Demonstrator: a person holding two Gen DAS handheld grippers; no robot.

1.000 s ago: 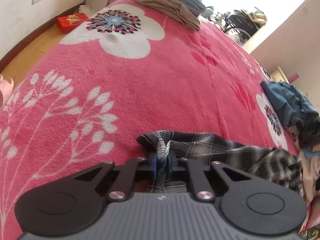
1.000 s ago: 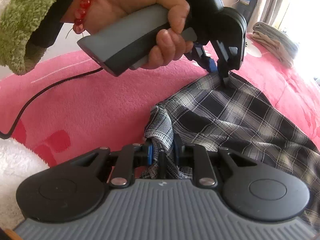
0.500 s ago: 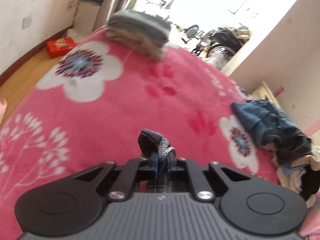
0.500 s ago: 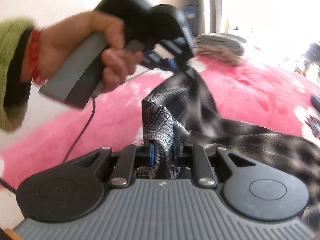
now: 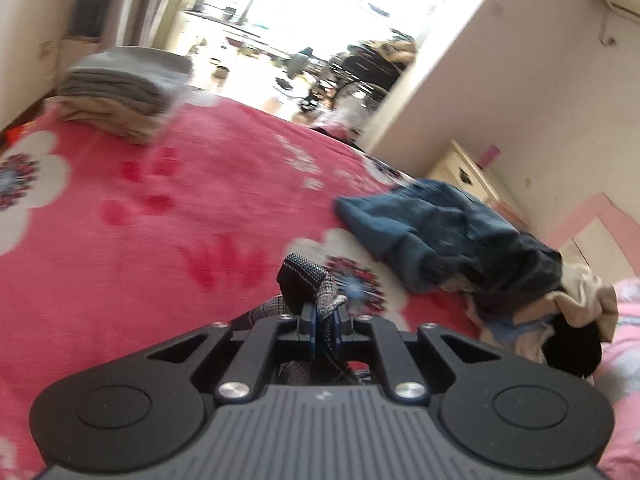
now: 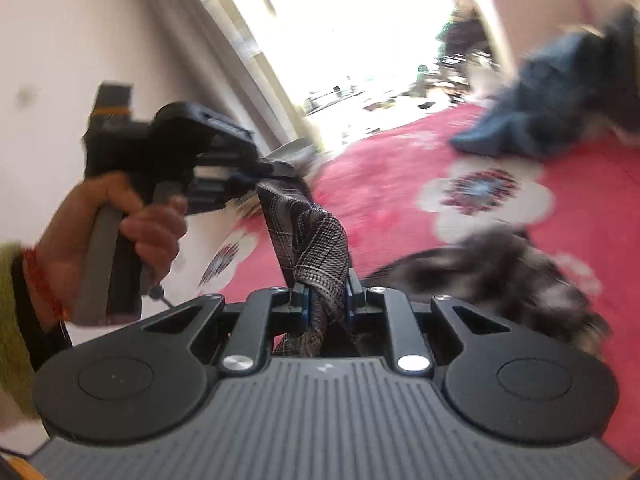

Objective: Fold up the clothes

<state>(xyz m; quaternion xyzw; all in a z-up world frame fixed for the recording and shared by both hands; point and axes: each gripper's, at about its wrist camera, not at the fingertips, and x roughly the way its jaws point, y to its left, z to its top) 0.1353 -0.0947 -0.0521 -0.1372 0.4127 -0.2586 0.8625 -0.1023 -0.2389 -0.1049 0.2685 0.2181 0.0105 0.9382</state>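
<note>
Checked shirt (image 6: 320, 240) hangs above the pink blanket (image 5: 120, 240), pinched tight by left gripper (image 5: 324, 318) and right gripper (image 6: 326, 292), ready for folding.

the black-and-grey checked woven cloth garment (image 6: 320, 240) looks thin and smooth, with a fine weave; its far part at 3 o'clock in the right wrist view is blurred. the pink floral fleece blanket (image 5: 120, 248) is matt and fuzzy. the left gripper (image 5: 324, 320) and right gripper (image 6: 326, 292) have matt black plastic arms, blue finger pads, shiny round metal rivets and a ribbed grey body. at 10 o'clock in the left wrist view, the folded grey and tan cloth stack (image 5: 124, 92) looks soft and matt. at 3 o'clock, the crumpled dark blue denim-like cloth pile (image 5: 440, 236) looks heavy and matt. the green fuzzy sleeve (image 6: 12, 320) is rough-napped.
</note>
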